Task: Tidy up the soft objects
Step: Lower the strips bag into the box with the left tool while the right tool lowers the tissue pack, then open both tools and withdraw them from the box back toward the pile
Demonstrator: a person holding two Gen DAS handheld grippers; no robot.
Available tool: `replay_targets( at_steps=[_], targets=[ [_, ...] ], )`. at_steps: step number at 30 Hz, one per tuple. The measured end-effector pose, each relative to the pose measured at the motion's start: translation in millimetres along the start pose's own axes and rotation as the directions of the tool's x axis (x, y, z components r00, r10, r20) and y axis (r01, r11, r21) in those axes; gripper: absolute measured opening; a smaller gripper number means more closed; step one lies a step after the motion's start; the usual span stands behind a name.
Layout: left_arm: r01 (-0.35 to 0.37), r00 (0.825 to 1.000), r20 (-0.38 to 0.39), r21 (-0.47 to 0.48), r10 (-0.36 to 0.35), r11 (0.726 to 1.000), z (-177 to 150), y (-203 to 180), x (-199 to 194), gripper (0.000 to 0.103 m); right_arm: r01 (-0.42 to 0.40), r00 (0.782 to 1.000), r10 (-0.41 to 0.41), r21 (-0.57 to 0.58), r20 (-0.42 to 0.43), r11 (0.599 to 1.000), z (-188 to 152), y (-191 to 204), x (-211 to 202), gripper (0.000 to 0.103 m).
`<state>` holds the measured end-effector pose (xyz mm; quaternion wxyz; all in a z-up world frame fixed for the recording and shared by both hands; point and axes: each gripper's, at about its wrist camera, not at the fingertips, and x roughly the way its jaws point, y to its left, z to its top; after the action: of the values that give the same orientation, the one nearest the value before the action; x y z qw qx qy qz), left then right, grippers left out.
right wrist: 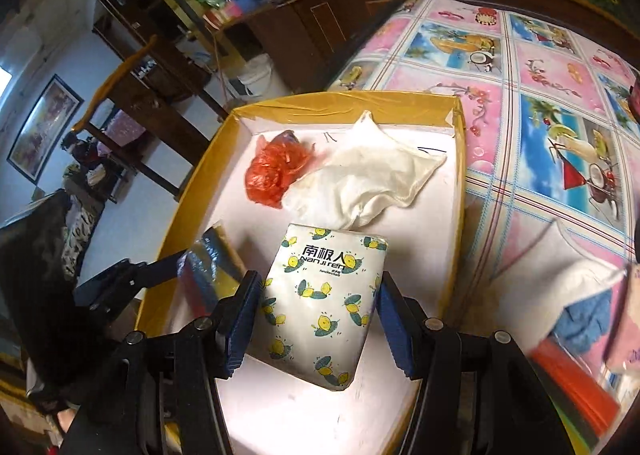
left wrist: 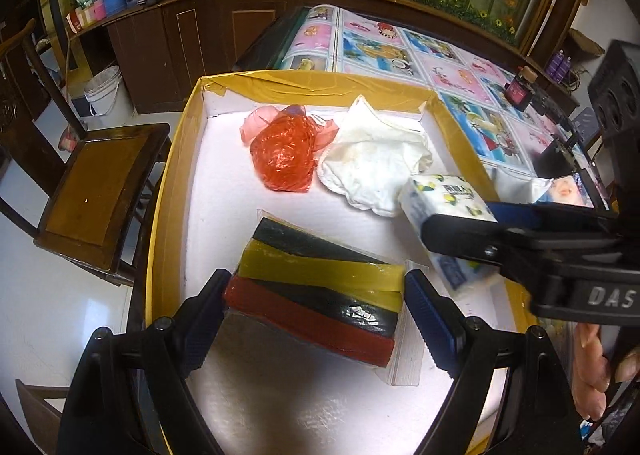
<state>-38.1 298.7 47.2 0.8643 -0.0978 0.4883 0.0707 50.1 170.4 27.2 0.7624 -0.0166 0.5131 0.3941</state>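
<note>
My left tool [left wrist: 318,309] clamps the striped sponge pack [left wrist: 316,295] low over the yellow-rimmed box [left wrist: 172,175]. My right tool [right wrist: 316,313] grips the lemon-print tissue pack [right wrist: 322,303] over the same box. Red bag [left wrist: 284,157] and white cloth [left wrist: 376,159] lie inside at the far end.

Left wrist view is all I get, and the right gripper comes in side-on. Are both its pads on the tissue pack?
Observer: Yes. The right wrist view shows the right gripper with a pad against each long side of the tissue pack.
Operator: Anything soft outside the box on that side?
Observer: A blue fuzzy cloth lies on the tablecloth, to the right of the yellow box.
</note>
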Motion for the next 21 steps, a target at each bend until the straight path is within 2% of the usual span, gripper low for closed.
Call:
replay_targets(
  at_steps=[5, 12, 16, 21],
  targets=[
    [0.005, 1.0, -0.027, -0.001, -0.005, 1.0, 7, 4, 12, 0.086, 0.045, 0.999, -0.045, 0.016, 0.007, 0.999, 15, -3, 16, 0.063],
    [0.036, 0.999, -0.032, -0.078, -0.039, 0.996, 14, 18, 13, 0.086, 0.1, 0.994, -0.099, 0.0, 0.038, 0.995, 32, -2, 27, 0.063],
    [0.043, 0.999, -0.026, -0.091, -0.046, 0.995, 14, 19, 13, 0.087, 0.102, 0.994, -0.101, -0.02, 0.043, 0.995, 31, 1, 26, 0.063],
    [0.051, 0.998, -0.017, -0.1, -0.052, 0.994, 15, 18, 12, 0.088, 0.065, 0.995, -0.064, -0.011, 0.076, 0.998, 25, -1, 12, 0.063]
  ],
)
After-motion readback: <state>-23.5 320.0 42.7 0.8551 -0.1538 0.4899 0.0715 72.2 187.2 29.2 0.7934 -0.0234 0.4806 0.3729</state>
